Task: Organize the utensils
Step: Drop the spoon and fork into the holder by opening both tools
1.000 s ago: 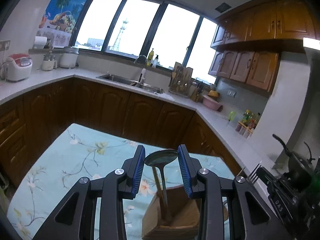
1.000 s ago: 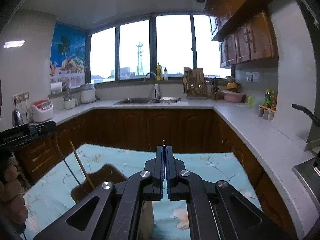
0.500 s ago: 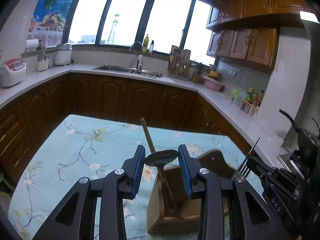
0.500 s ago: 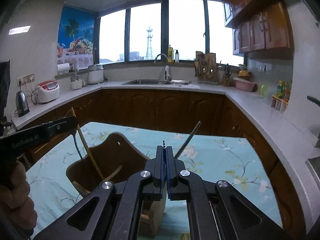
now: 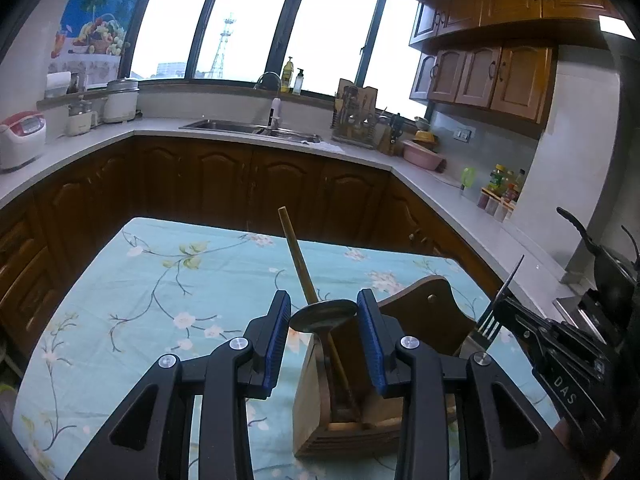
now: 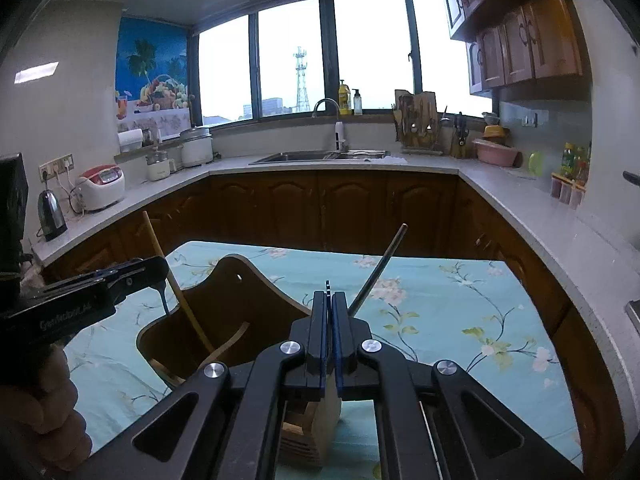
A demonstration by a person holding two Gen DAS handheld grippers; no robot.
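The risk I see is the wooden utensil holder (image 5: 352,396) tipping on the tabletop (image 5: 160,280): two grippers crowd over it at once, and a nudge on its tall curved back could rock it over. The left gripper (image 5: 323,332) hangs above the holder with its blue pads spread apart, and the metal spoon (image 5: 323,316) sits bowl-up between them, its handle down in a front compartment; I can't tell whether the pads touch the bowl, but a sideways pull would snag it. A bamboo chopstick (image 5: 298,260) leans toward 11 o'clock out of the same holder and could be knocked loose. The right gripper (image 6: 330,320) comes in level from 3 o'clock of the left one, jaws clamped on a fork (image 5: 490,320) with tines forward; in its own view a dark thin handle (image 6: 380,268) slants up toward 1 o'clock. That fork looks short of any slot, and could jab the holder's rim
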